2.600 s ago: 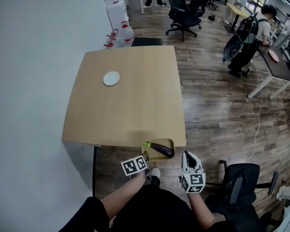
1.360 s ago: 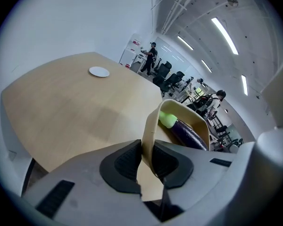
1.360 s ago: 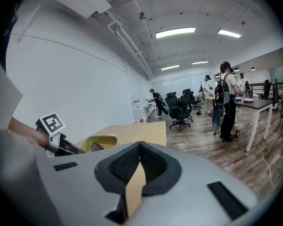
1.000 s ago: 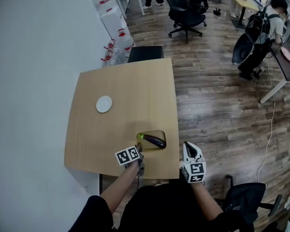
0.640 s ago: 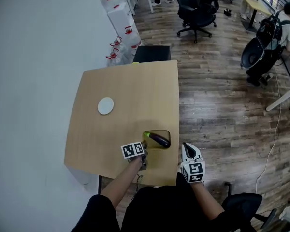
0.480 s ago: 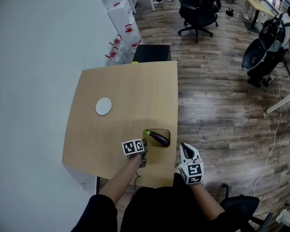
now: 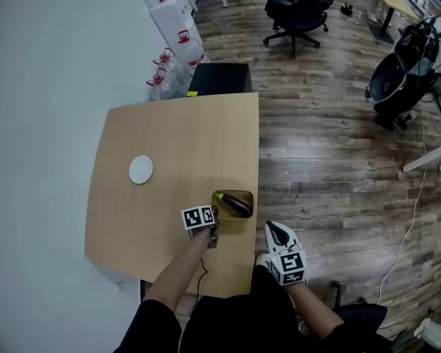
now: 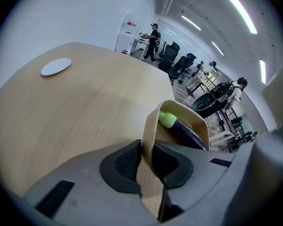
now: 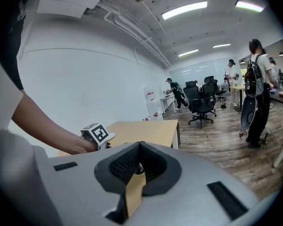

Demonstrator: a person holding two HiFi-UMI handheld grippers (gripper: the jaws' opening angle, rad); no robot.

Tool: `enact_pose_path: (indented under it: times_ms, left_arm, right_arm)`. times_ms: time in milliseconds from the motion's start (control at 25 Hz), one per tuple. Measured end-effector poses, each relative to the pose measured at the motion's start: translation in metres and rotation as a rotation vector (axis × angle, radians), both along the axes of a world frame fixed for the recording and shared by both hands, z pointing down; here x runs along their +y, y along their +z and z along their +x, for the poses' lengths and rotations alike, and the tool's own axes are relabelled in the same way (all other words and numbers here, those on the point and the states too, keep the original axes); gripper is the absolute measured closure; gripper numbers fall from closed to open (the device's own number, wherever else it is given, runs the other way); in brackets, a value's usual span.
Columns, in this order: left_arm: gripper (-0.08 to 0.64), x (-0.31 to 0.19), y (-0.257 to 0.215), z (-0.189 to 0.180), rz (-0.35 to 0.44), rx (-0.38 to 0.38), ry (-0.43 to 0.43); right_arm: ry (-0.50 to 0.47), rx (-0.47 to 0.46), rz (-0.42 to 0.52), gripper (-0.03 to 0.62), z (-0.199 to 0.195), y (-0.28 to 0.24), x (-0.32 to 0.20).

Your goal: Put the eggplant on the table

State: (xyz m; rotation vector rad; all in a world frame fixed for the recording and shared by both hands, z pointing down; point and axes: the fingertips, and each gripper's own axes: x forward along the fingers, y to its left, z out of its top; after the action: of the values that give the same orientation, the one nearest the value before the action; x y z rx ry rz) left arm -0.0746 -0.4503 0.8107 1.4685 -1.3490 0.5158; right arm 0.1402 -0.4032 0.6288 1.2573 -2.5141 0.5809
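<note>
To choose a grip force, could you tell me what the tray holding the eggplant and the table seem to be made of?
Tray: probably thin matte tan plastic or moulded pulp, judging by its slim, smoothly curved wall. Table: likely wood-look laminate with a satin finish; faint straight grain, very even colour.

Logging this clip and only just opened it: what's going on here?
A person with a gripper in each hand is handling a shallow tan tray that holds a dark purple eggplant with a green stem. The left gripper is shut on the tray's rim, over the near right part of the light wooden table. The eggplant lies in the tray, not yet on the table. The right gripper hangs beyond the table's edge, jaws together, apart from the tray.
</note>
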Motion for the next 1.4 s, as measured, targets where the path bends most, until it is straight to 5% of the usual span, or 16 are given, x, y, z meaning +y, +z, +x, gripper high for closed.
enact_pose_path:
  times_ms: [480,720,920,1120,1400]
  left_arm:
    - [0.511,-0.036,0.048,0.005,-0.073,-0.089,0.053]
    - [0.464,-0.034,0.055,0.01,-0.097,-0.04,0.038]
    - [0.328,-0.032,0.046,0.006,-0.054,-0.032,0.009]
    - [0.314,-0.022,0.02,-0.004,0.013,0.014,-0.001]
    - [0.313,0.026,-0.04,-0.013,0.227,0.019,0.048]
  right_arm:
    - [0.015,0.031,-0.08,0.532,0.026,0.042,-0.006]
    - [0.055,0.055,-0.103,0.532,0.047,0.05,0.0]
    - [0.063,0.059,-0.079,0.532,0.046,0.046,0.005]
    - [0.069,0.074,-0.047,0.532,0.039,0.033,0.021]
    - [0.128,0.065,-0.043,0.532,0.027,0.019,0.078]
